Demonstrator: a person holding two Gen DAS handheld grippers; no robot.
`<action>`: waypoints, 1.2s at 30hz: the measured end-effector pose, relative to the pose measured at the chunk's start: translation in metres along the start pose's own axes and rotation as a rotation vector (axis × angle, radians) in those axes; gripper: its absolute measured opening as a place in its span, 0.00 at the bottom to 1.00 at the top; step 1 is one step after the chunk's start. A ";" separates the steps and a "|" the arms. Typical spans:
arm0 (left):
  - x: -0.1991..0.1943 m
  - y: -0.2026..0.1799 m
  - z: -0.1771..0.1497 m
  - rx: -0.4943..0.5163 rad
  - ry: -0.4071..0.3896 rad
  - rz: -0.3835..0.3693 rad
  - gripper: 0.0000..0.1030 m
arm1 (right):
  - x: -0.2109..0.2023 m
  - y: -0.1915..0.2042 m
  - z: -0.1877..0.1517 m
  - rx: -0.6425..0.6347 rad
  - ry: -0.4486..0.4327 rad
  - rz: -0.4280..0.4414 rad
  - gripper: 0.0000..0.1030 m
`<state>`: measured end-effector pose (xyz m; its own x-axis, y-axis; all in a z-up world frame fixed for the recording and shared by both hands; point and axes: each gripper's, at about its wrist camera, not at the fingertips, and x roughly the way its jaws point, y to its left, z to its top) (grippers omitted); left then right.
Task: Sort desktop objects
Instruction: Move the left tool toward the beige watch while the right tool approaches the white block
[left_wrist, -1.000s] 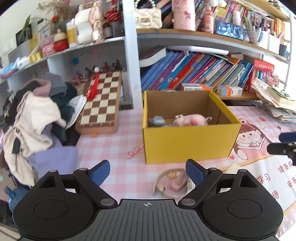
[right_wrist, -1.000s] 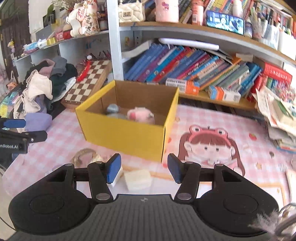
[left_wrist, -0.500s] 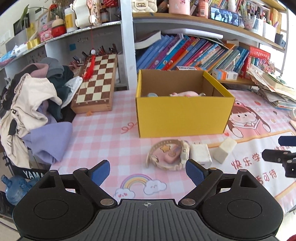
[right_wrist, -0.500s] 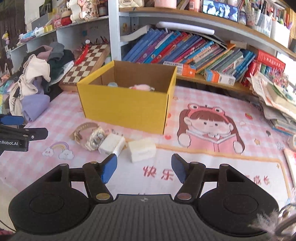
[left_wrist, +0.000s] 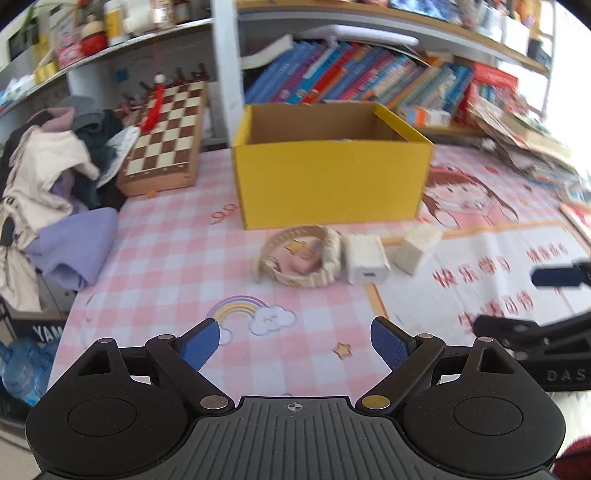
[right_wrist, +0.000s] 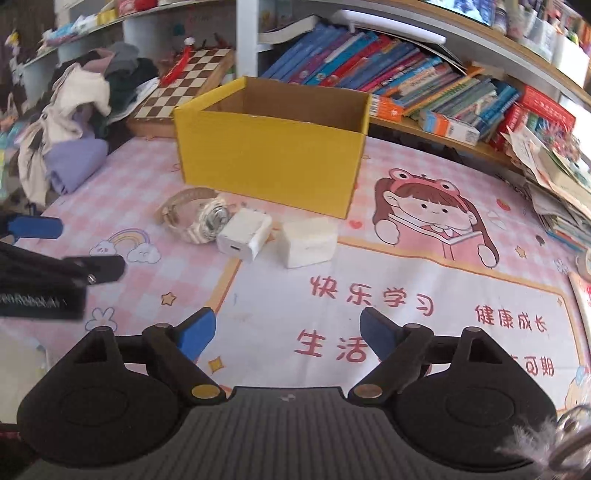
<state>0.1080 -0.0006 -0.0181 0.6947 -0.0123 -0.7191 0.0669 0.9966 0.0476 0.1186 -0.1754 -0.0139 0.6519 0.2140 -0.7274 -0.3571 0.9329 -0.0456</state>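
Note:
A yellow cardboard box (left_wrist: 328, 184) (right_wrist: 273, 170) stands open on the pink checked mat; its contents are hidden from here. In front of it lie a cream wristwatch (left_wrist: 299, 254) (right_wrist: 195, 219), a white charger plug (left_wrist: 365, 260) (right_wrist: 243, 238) and a white foam block (left_wrist: 417, 249) (right_wrist: 308, 242). My left gripper (left_wrist: 295, 341) is open and empty, low over the mat, short of the watch. My right gripper (right_wrist: 286, 330) is open and empty, short of the charger and block. Each gripper shows at the edge of the other's view.
A chessboard (left_wrist: 166, 136) leans behind the box at left. A pile of clothes (left_wrist: 48, 184) lies on the left edge. Shelves with books (right_wrist: 406, 85) run behind, and loose papers (right_wrist: 554, 177) are stacked at right.
Both grippers have pulled back from the box and dropped lower. The watch, charger and block now lie further ahead of them, and the box's contents are out of sight.

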 end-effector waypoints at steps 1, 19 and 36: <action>-0.001 -0.001 0.000 0.006 -0.002 -0.003 0.89 | 0.000 0.001 0.000 -0.003 0.002 0.005 0.86; 0.013 -0.003 -0.007 -0.002 0.086 -0.047 0.91 | 0.011 -0.006 -0.006 0.041 0.074 0.025 0.95; 0.027 -0.007 0.006 -0.018 0.080 -0.028 0.91 | 0.024 -0.028 0.009 0.079 0.066 0.032 0.93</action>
<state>0.1311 -0.0088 -0.0338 0.6333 -0.0339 -0.7732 0.0720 0.9973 0.0152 0.1503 -0.1942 -0.0234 0.5948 0.2270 -0.7712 -0.3218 0.9463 0.0304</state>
